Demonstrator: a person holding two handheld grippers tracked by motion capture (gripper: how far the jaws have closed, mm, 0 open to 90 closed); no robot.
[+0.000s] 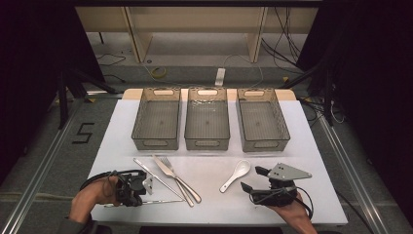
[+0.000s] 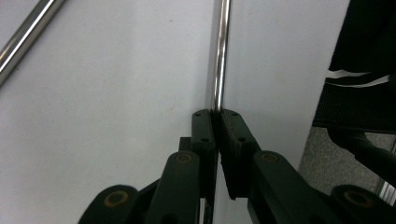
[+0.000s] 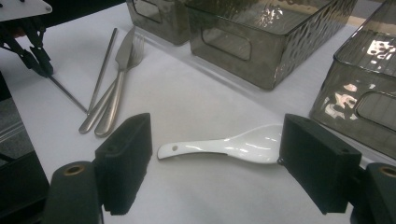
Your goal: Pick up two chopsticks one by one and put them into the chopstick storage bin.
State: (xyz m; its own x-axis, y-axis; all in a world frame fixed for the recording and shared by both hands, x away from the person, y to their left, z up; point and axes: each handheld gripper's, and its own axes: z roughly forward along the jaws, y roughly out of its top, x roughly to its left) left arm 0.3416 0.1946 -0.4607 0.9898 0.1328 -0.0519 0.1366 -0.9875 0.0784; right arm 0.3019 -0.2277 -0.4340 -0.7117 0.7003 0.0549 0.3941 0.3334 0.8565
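Dim workshop-looking room, white-topped table [image 1: 302, 161] in the middle.

Grey floor [image 1: 195, 53] with loose cables [image 1: 287, 39] and a yellow coil [image 1: 158, 73], pale wooden furniture legs [image 1: 139, 36] at the back, black curtains [image 1: 29, 58] both sides, a "5" marked on the floor [image 1: 84, 132], metal rails [image 1: 44, 161] alongside.

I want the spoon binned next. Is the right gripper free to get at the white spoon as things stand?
Probably yes. The right gripper is open and holds nothing, and the white spoon lies alone on bare table just ahead of its jaws. The knife and fork lie off to one side, apart from it.
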